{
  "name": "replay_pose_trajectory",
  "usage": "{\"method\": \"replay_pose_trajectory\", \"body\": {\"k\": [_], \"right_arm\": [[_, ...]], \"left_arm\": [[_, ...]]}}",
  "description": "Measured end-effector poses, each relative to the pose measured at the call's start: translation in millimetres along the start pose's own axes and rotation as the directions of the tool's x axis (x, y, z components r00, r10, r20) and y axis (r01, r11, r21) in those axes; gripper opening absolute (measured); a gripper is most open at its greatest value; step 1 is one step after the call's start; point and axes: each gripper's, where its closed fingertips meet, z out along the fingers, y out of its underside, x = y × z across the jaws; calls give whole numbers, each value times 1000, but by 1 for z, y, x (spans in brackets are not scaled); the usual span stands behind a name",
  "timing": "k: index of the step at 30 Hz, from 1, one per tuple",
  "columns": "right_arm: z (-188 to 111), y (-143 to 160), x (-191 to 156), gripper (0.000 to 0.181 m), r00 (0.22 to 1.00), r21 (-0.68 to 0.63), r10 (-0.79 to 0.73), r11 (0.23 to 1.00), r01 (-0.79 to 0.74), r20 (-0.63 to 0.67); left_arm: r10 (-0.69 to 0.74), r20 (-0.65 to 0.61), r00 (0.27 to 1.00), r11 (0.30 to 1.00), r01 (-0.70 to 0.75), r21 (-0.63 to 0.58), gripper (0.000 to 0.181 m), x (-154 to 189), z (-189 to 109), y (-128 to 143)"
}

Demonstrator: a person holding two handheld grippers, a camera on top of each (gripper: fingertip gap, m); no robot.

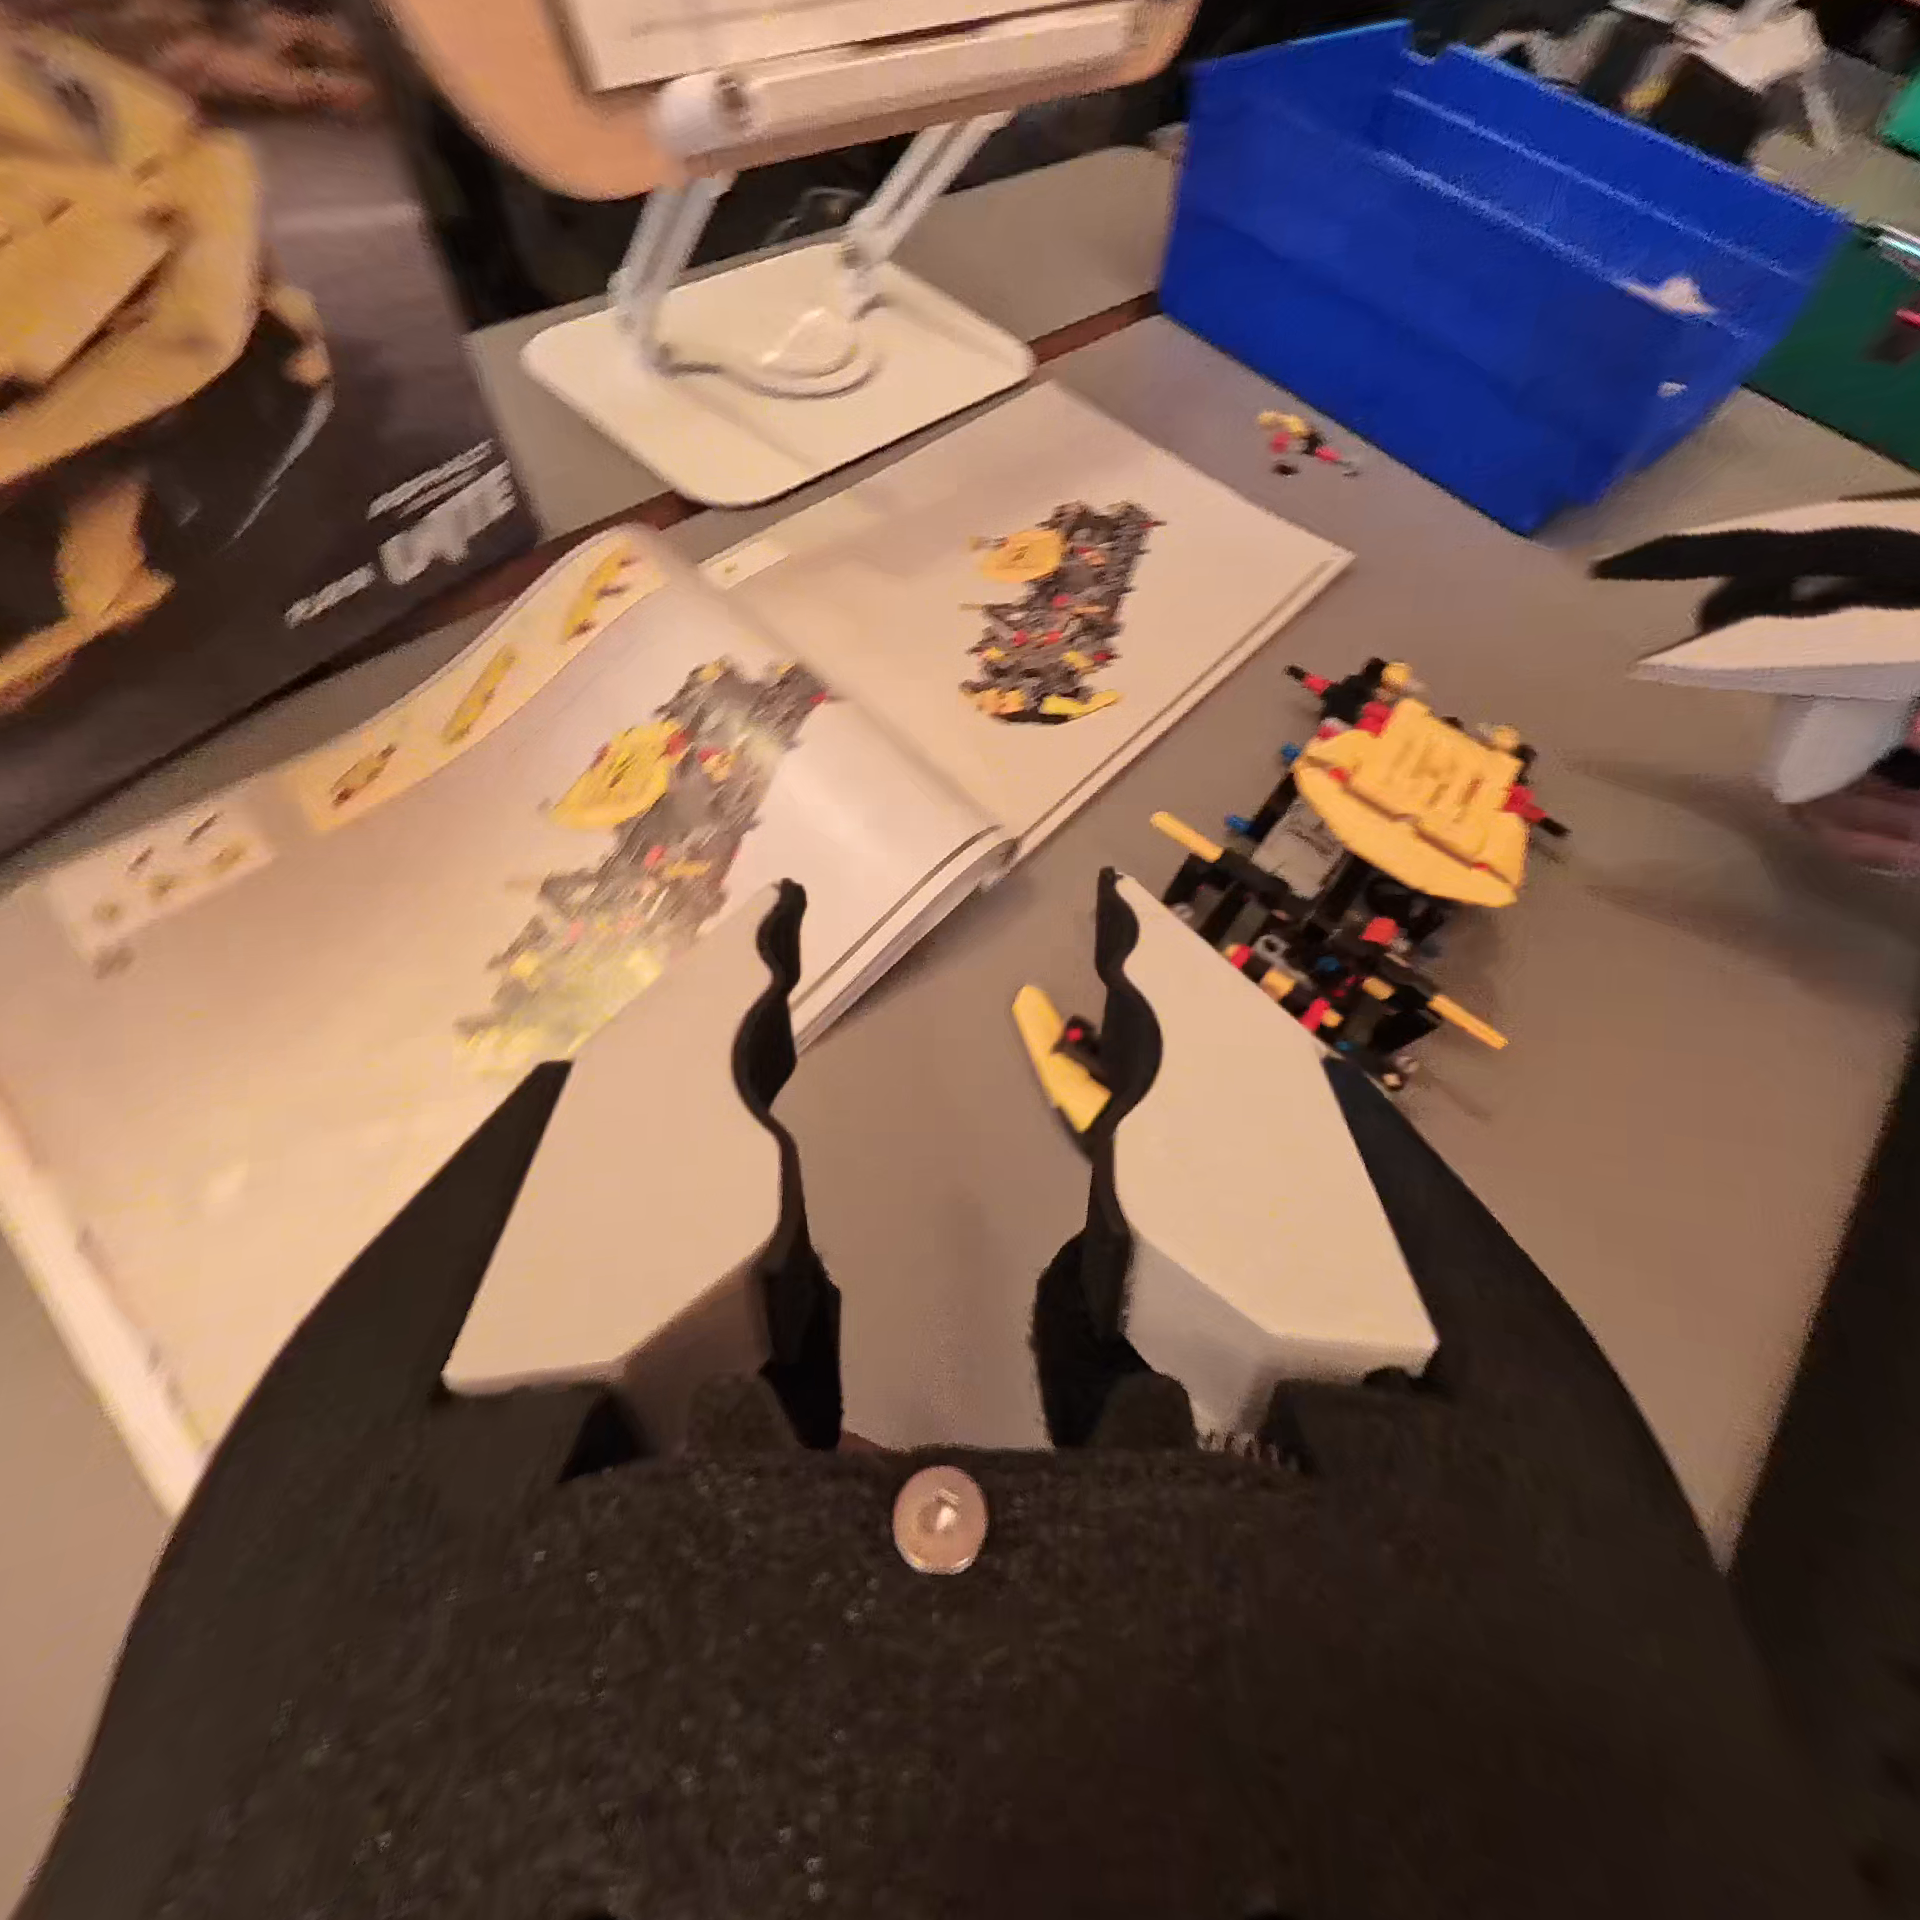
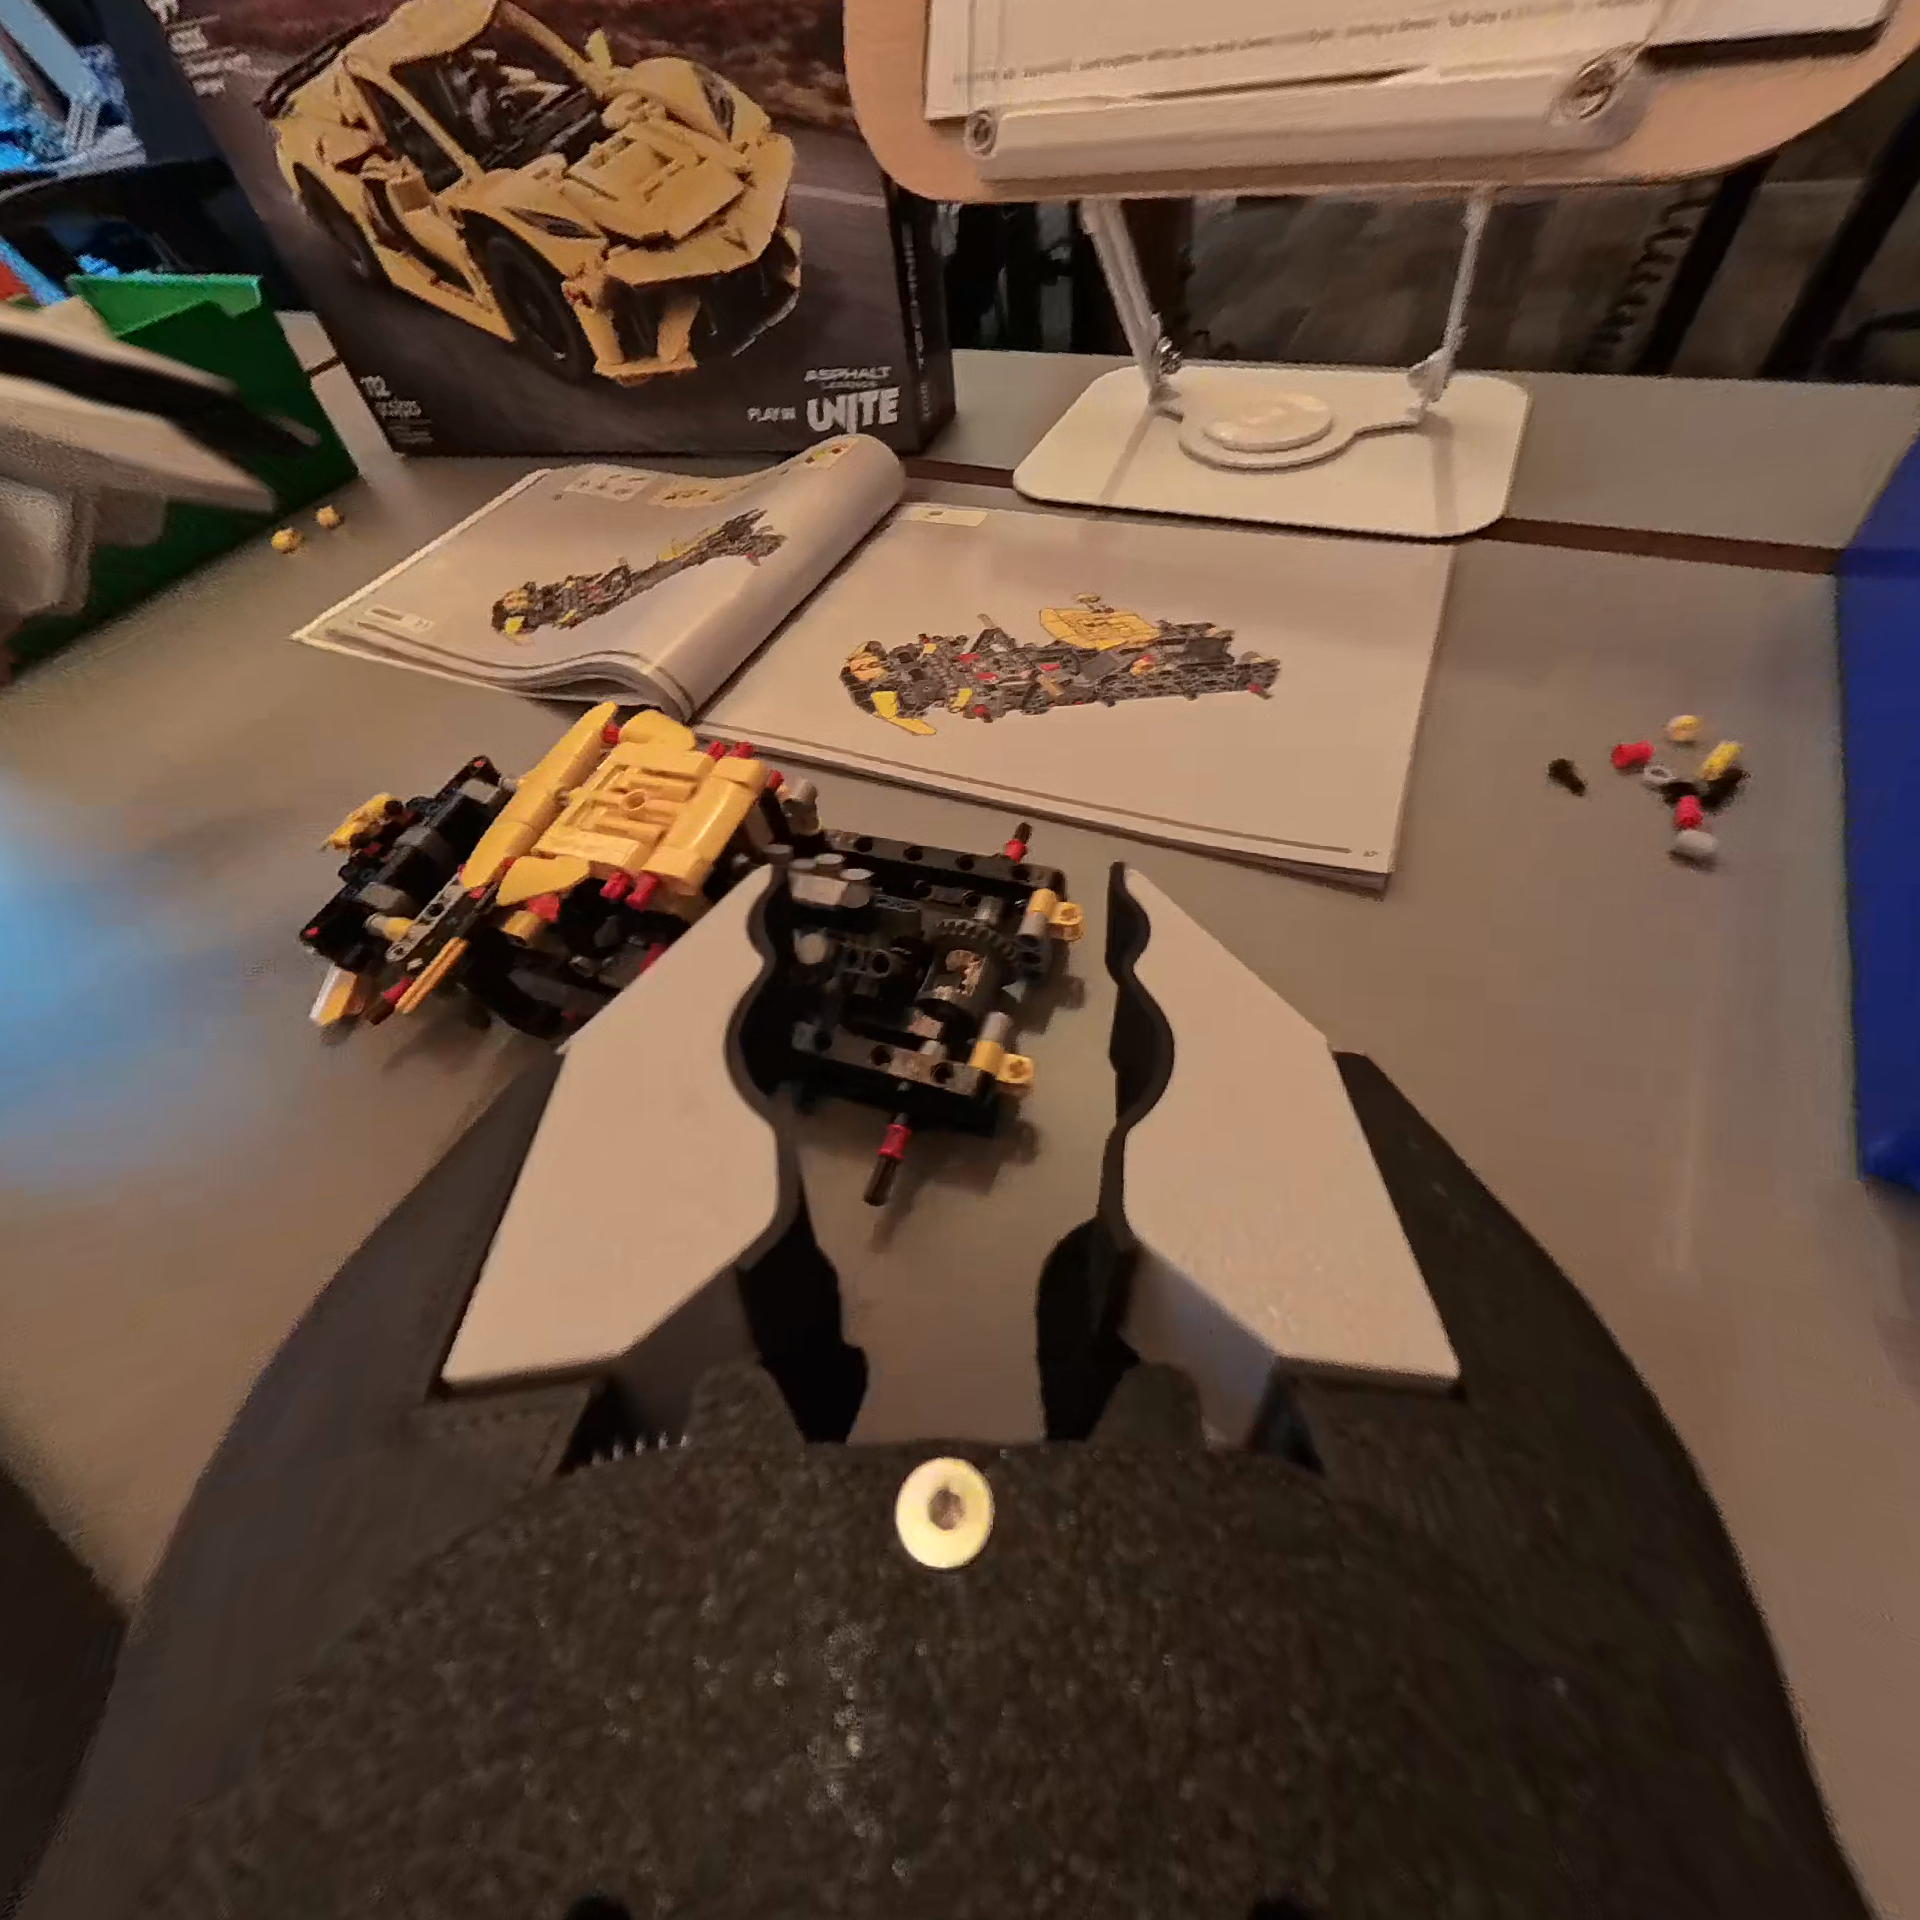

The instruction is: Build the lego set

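The part-built lego car (image 2: pixel 623 831), yellow panels on a black frame, lies on the grey table (image 2: pixel 1558 1039). My right gripper (image 2: pixel 940 883) is open, with the car's black geared end (image 2: pixel 914 987) showing between its fingers. My left gripper (image 1: pixel 948 888) is open and empty. A small yellow panel piece (image 1: pixel 1055 1055) lies just inside its right finger; I cannot tell if they touch. In the left wrist view the car (image 1: pixel 1392 821) lies right of the fingers, and the right gripper (image 1: pixel 1808 613) shows at the far right edge. The left gripper (image 2: pixel 114 416) shows blurred at the left.
The open instruction book (image 2: pixel 1091 665) lies behind the car. The set's box (image 2: pixel 582 229) and a white stand (image 2: pixel 1268 457) are at the back. Small loose parts (image 2: pixel 1683 779) lie by a blue bin (image 2: pixel 1886 831). A green bin (image 2: pixel 229 343) stands at the left.
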Motion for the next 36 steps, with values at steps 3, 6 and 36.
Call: {"method": "replay_pose_trajectory", "body": {"k": [3, 6, 36], "right_arm": [[7, 4, -29, 77, 997, -51, 35, 998, -31, 70], [15, 0, -63, 81, 999, -73, 4, 997, -1, 43], [38, 34, -66, 79, 995, -445, -78, 895, 44, -59]], "left_arm": [[119, -91, 989, 993, -121, -15, 57, 26, 18, -4], [184, -115, 976, 975, -196, -103, 57, 28, 32, 18], [73, -447, 891, 963, -180, -202, 50, 141, 7, 115]]}}
